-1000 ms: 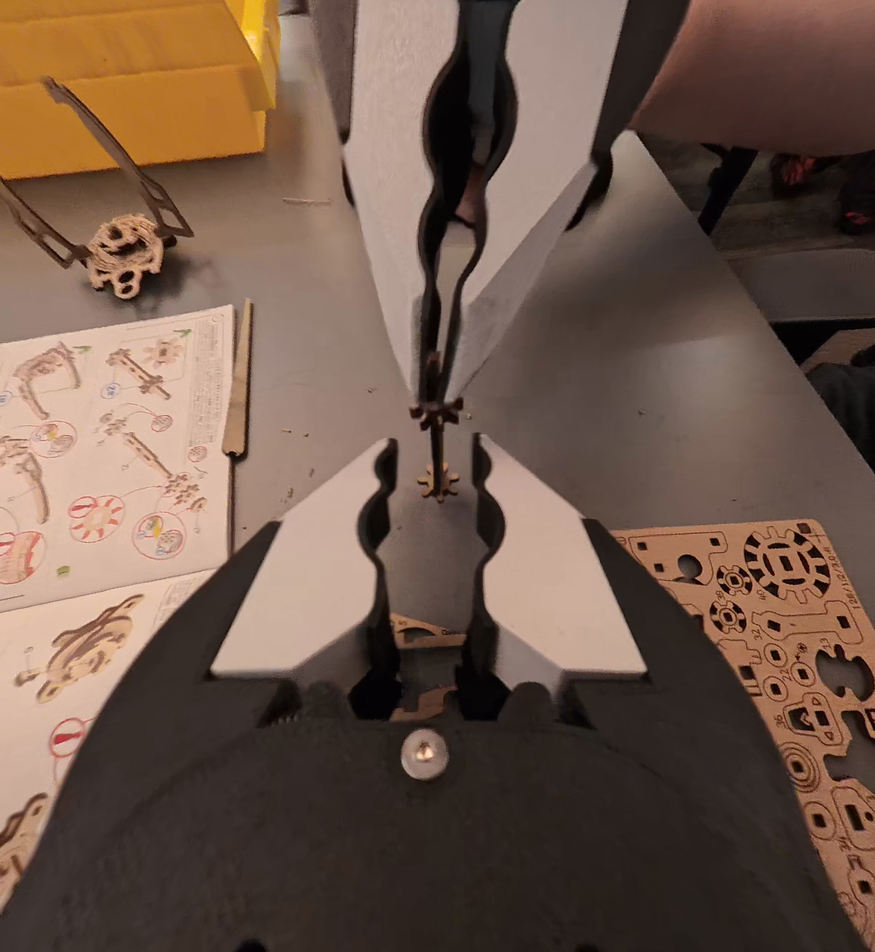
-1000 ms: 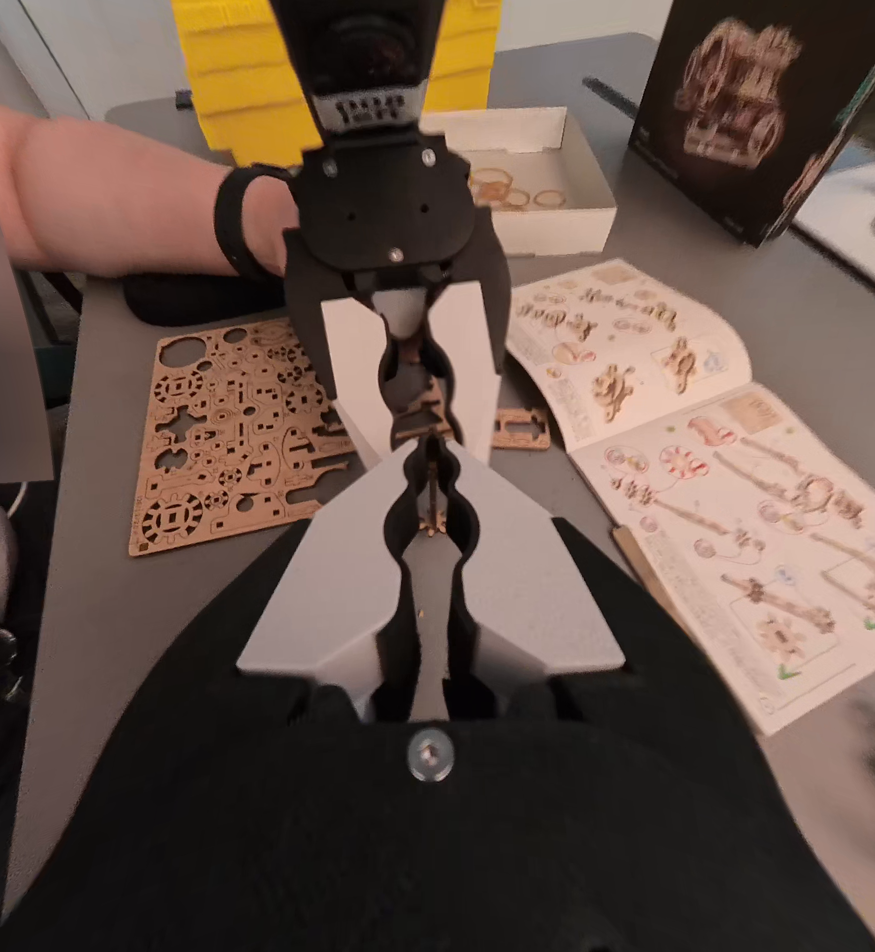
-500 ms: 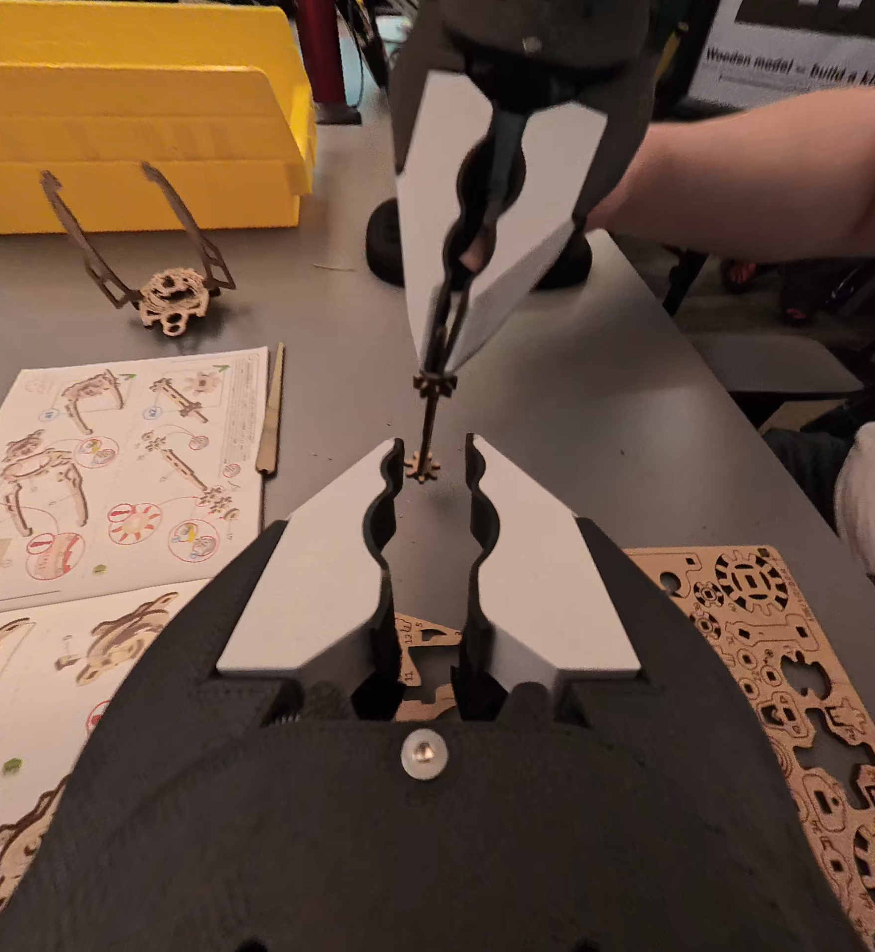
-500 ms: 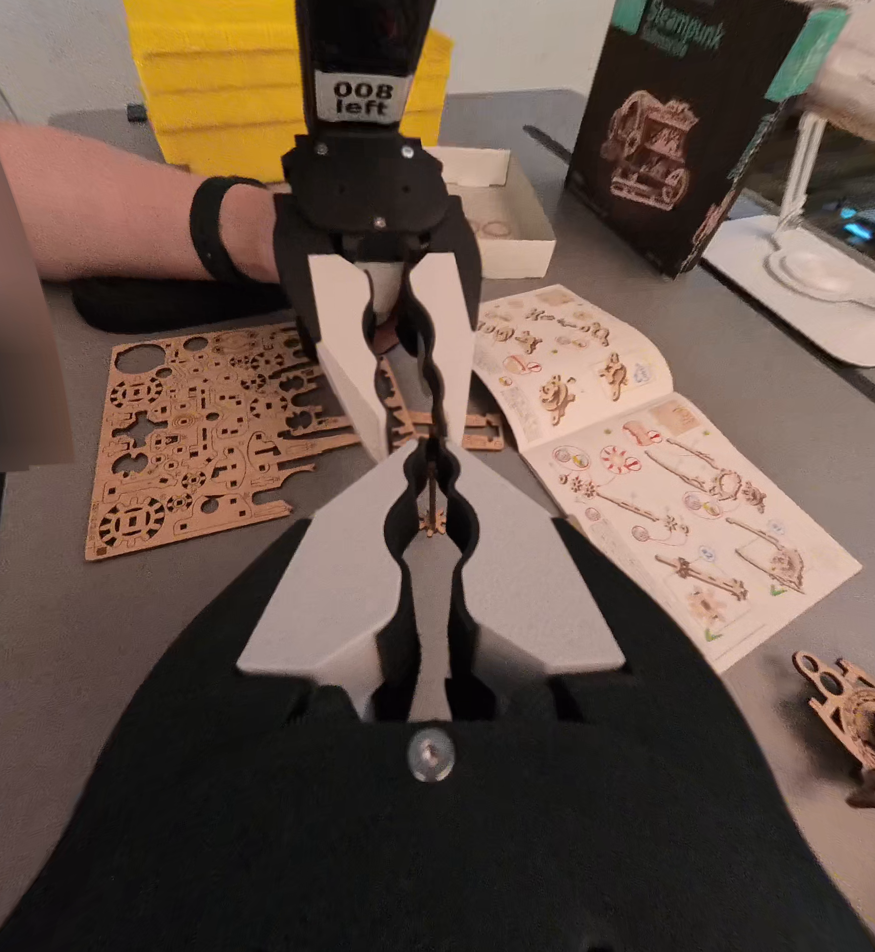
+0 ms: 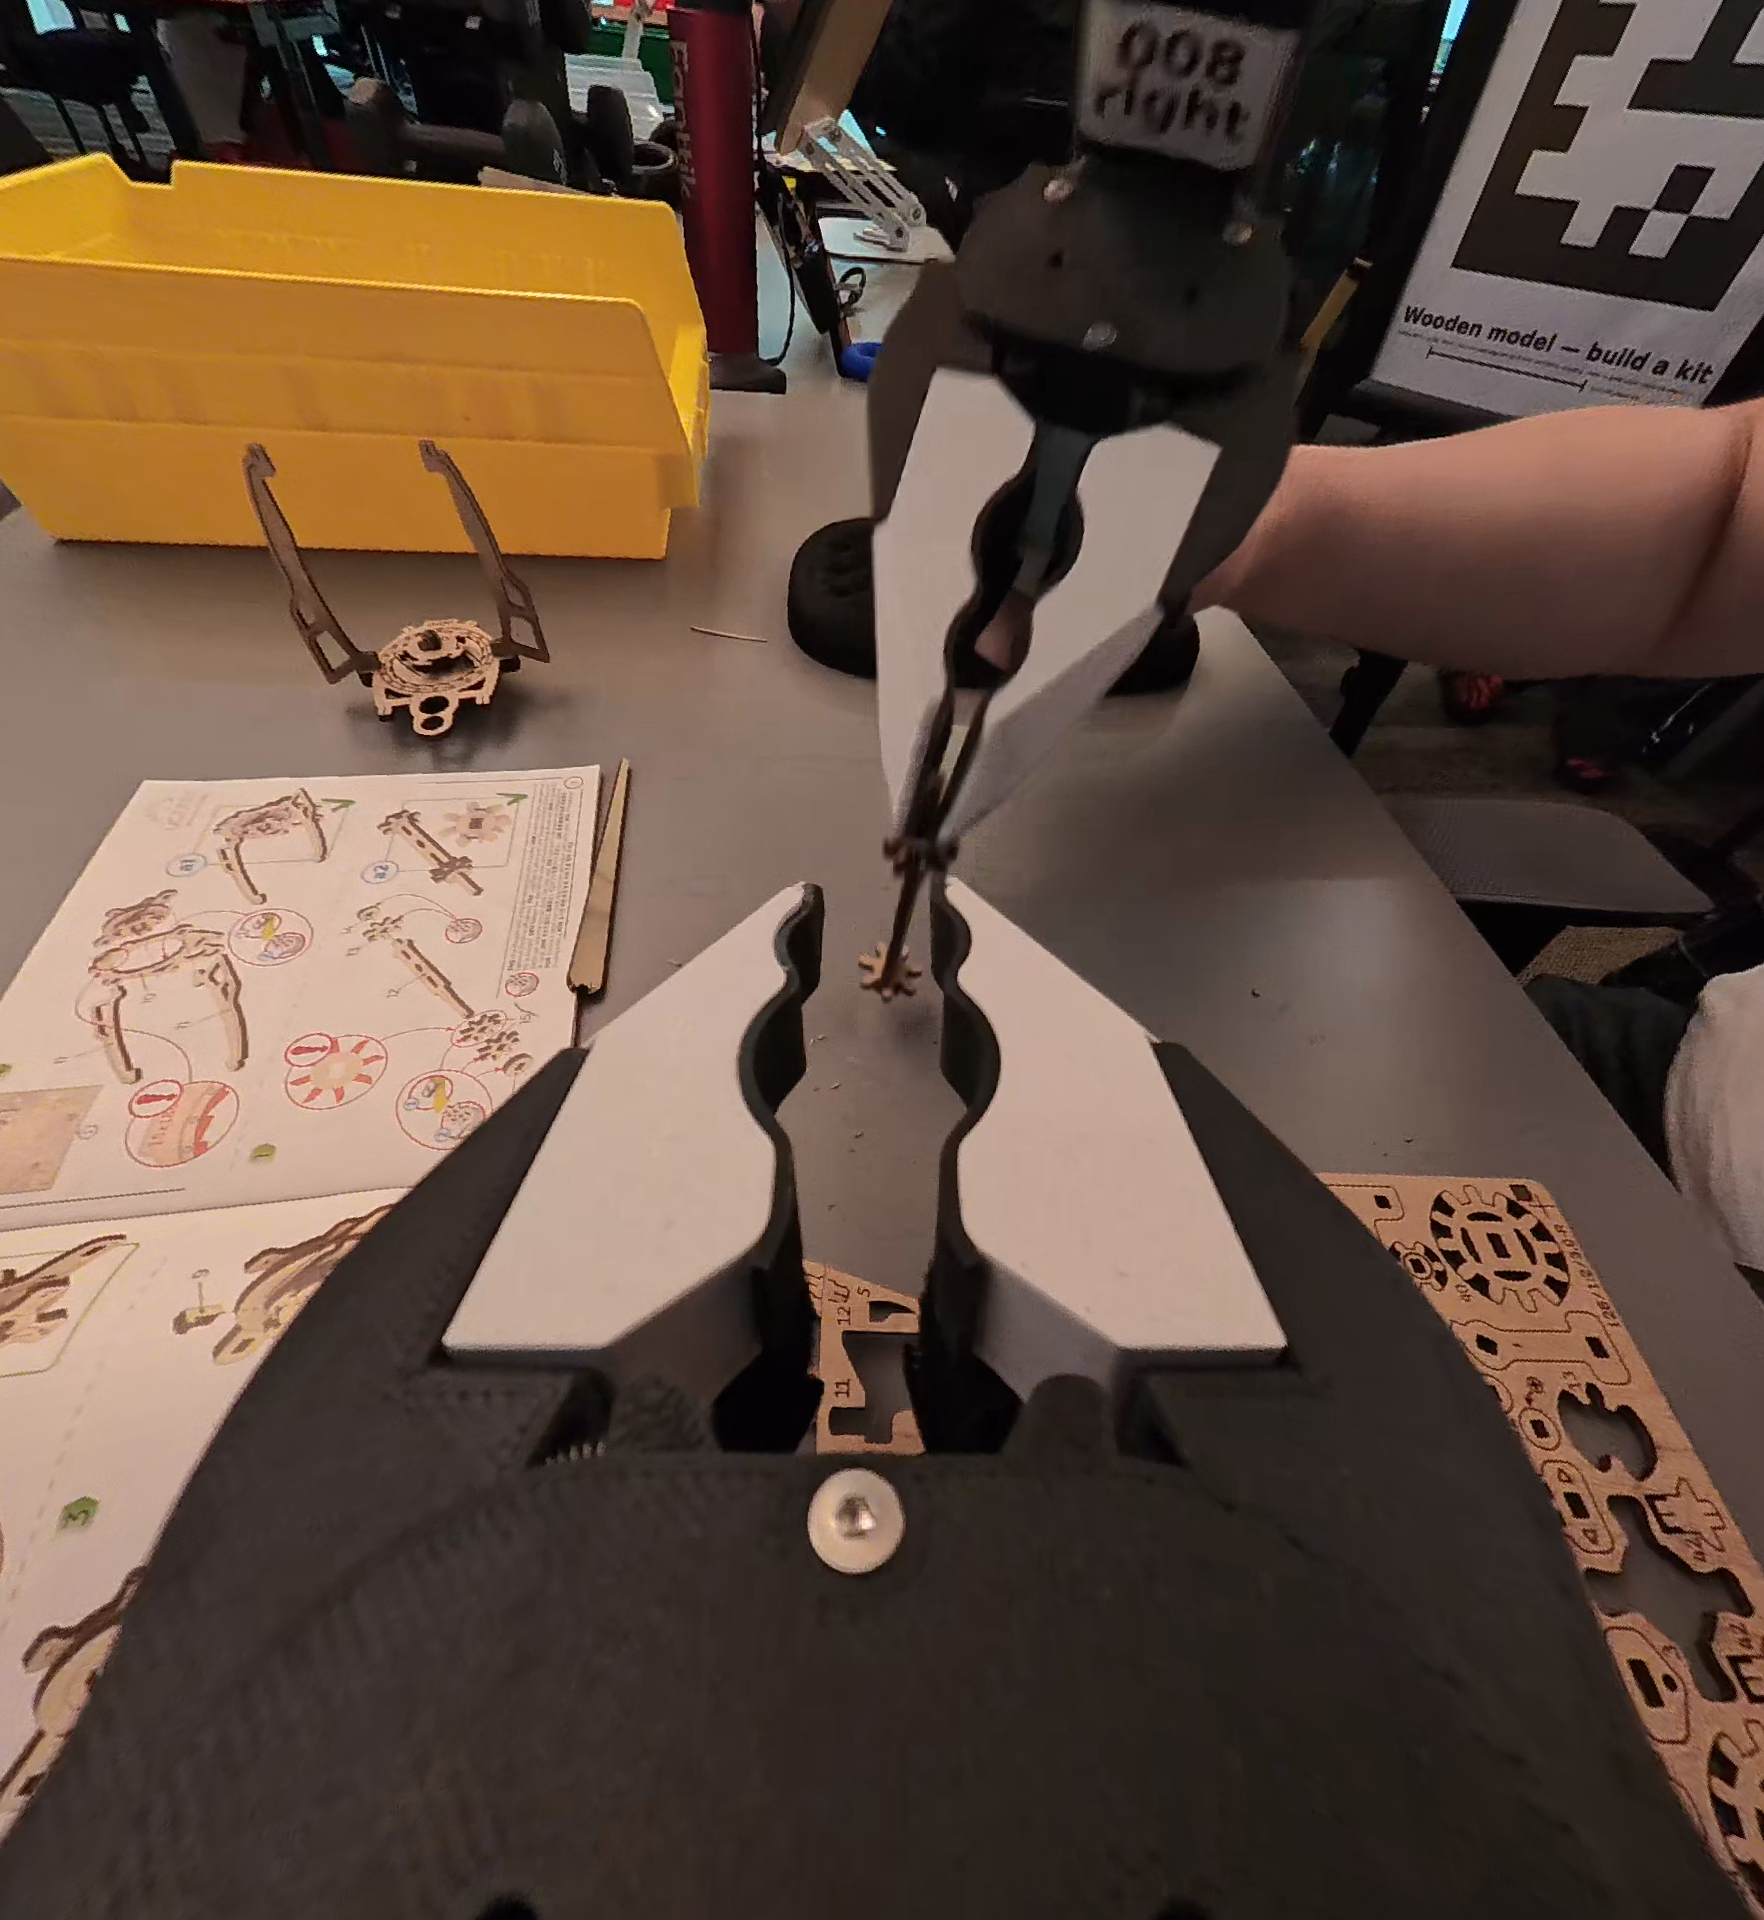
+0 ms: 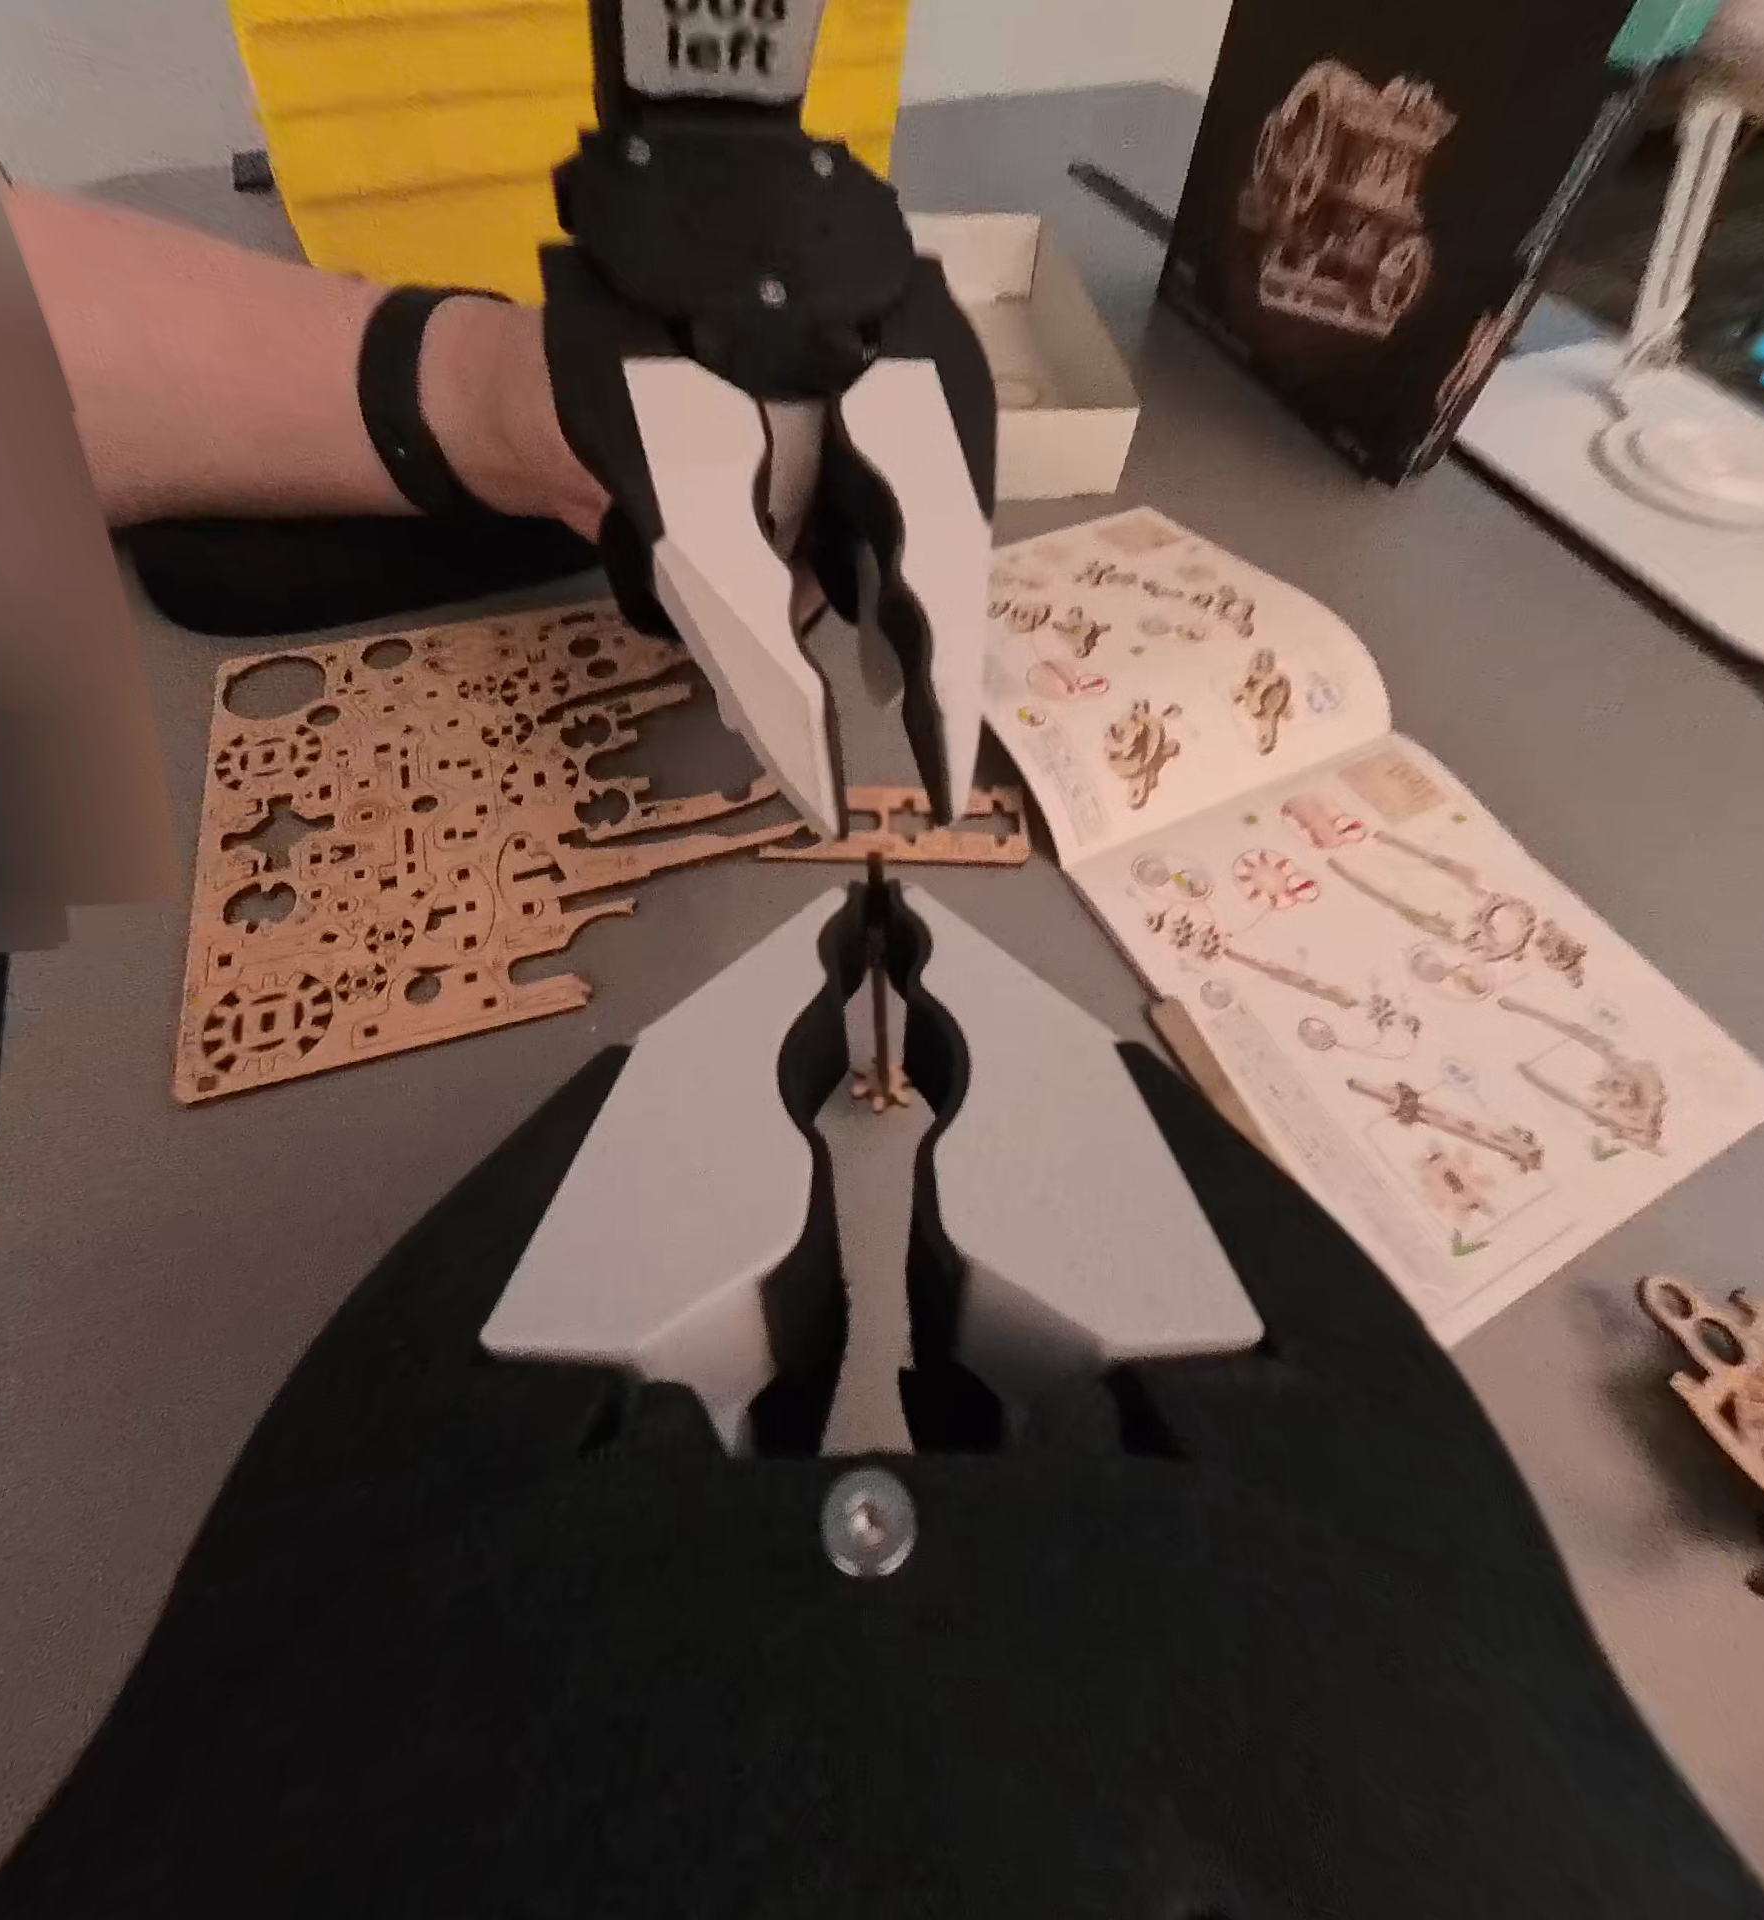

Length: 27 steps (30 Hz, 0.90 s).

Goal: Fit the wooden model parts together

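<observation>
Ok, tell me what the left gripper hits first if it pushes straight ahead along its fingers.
Most likely the small wooden gear on the thin axle that the right gripper pinches. It hangs just ahead of the open left gripper, near its right finger. Depth is hard to judge; it could slip between the fingers.

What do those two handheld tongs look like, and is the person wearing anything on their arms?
Both tongs, left tongs and right tongs, have matte black, rough-textured bodies, pale grey wedge-shaped fingers with wavy black inner edges, a silver screw and a white label. No cables show. The arms are sleeveless; a black wristband circles the left wrist.
</observation>
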Available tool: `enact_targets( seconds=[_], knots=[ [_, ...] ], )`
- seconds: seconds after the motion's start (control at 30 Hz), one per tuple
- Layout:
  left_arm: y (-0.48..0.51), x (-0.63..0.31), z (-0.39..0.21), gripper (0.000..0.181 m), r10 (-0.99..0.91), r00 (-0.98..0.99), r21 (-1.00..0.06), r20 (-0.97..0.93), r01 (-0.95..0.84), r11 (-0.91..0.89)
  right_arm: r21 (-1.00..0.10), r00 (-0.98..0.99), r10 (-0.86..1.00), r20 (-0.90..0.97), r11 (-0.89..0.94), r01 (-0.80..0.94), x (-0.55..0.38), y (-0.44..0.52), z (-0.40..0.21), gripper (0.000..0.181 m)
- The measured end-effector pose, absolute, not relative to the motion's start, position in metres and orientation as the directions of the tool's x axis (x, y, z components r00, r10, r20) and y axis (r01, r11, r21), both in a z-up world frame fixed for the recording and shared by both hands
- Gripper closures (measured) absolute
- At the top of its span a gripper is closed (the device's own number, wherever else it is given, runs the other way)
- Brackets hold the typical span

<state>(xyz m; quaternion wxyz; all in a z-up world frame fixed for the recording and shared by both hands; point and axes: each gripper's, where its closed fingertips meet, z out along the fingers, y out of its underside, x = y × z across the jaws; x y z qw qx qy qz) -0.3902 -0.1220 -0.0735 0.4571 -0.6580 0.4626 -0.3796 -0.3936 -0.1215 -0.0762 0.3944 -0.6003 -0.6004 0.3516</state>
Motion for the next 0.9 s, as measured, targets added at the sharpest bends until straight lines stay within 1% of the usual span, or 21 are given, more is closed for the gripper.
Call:
enact_targets(
  seconds=[0.03, 0.07, 0.1, 0.13, 0.17, 0.23, 0.27, 0.3, 0.4, 0.43, 0.5, 0.53, 0.57, 0.63, 0.7, 0.73, 0.83, 0.9],
  knots=[
    [-0.122, -0.390, -0.074, 0.163, -0.956, 0.284, -0.952, 0.076, -0.263, -0.154, -0.916, 0.048, 0.993, 0.105, 0.078, 0.394, -0.393, -0.121, -0.064, 0.181],
    [-0.122, -0.390, -0.074, 0.163, -0.956, 0.284, -0.952, 0.078, -0.264, -0.156, -0.915, 0.062, 0.989, 0.137, 0.102, 0.390, -0.391, -0.118, -0.064, 0.181],
    [-0.122, -0.390, -0.074, 0.163, -0.955, 0.285, -0.952, 0.077, -0.265, -0.156, -0.886, 0.066, 0.991, 0.117, 0.074, 0.457, -0.387, -0.114, -0.082, 0.181],
    [-0.122, -0.390, -0.074, 0.162, -0.956, 0.284, -0.952, 0.075, -0.266, -0.154, -0.873, 0.065, 0.996, 0.057, 0.018, 0.488, -0.385, -0.113, -0.094, 0.178],
    [-0.122, -0.390, -0.074, 0.162, -0.956, 0.284, -0.951, 0.073, -0.268, -0.152, -0.874, 0.062, 0.998, 0.016, -0.016, 0.485, -0.384, -0.115, -0.096, 0.180],
    [-0.122, -0.390, -0.076, 0.162, -0.956, 0.286, -0.950, 0.072, -0.273, -0.153, -0.918, 0.080, 0.994, 0.081, 0.043, 0.395, -0.384, -0.116, -0.076, 0.181],
    [-0.122, -0.390, -0.077, 0.162, -0.956, 0.285, -0.948, 0.073, -0.277, -0.155, -0.923, 0.100, 0.989, 0.111, 0.066, 0.378, -0.382, -0.112, -0.072, 0.181],
    [-0.123, -0.389, -0.078, 0.161, -0.956, 0.284, -0.947, 0.072, -0.281, -0.155, -0.924, 0.107, 0.990, 0.095, 0.048, 0.379, -0.380, -0.109, -0.072, 0.181],
    [-0.124, -0.387, -0.081, 0.158, -0.957, 0.278, -0.943, 0.079, -0.292, -0.162, -0.962, 0.123, 0.992, -0.009, -0.042, 0.270, -0.379, -0.109, -0.049, 0.181],
    [-0.125, -0.386, -0.082, 0.156, -0.958, 0.274, -0.941, 0.087, -0.294, -0.170, -0.968, 0.138, 0.987, -0.083, -0.113, 0.225, -0.380, -0.107, -0.040, 0.180],
    [-0.130, -0.383, -0.082, 0.152, -0.964, 0.246, -0.941, 0.100, -0.291, -0.172, -0.940, 0.137, 0.941, -0.310, -0.325, 0.106, -0.383, -0.104, -0.021, 0.181],
    [-0.132, -0.381, -0.079, 0.149, -0.967, 0.236, -0.946, 0.091, -0.284, -0.158, -0.893, 0.129, 0.889, -0.439, -0.448, 0.047, -0.385, -0.100, -0.014, 0.181],
    [-0.133, -0.379, -0.075, 0.146, -0.971, 0.232, -0.954, 0.065, -0.273, -0.128, -0.822, 0.076, 0.819, -0.568, -0.569, -0.014, -0.386, -0.099, -0.006, 0.181],
    [-0.135, -0.378, -0.063, 0.141, -0.967, 0.250, -0.964, -0.052, -0.266, -0.017, -0.624, -0.053, 0.632, -0.773, -0.774, -0.108, -0.388, -0.098, 0.007, 0.181],
    [-0.139, -0.376, -0.045, 0.135, -0.941, 0.279, -0.964, -0.190, -0.235, 0.124, -0.448, -0.166, 0.464, -0.870, -0.885, -0.125, -0.390, -0.098, 0.014, 0.181],
    [-0.144, -0.374, -0.034, 0.134, -0.928, 0.289, -0.962, -0.234, -0.208, 0.178, -0.389, -0.196, 0.406, -0.893, -0.913, -0.121, -0.391, -0.099, 0.014, 0.181],
    [-0.158, -0.369, -0.010, 0.137, -0.913, 0.290, -0.957, -0.285, -0.128, 0.259, -0.289, -0.246, 0.309, -0.919, -0.950, -0.117, -0.393, -0.099, 0.014, 0.181],
    [-0.162, -0.368, -0.007, 0.143, -0.905, 0.292, -0.950, -0.310, -0.121, 0.287, -0.267, -0.256, 0.288, -0.923, -0.957, -0.117, -0.392, -0.098, 0.014, 0.180]
  ],
)
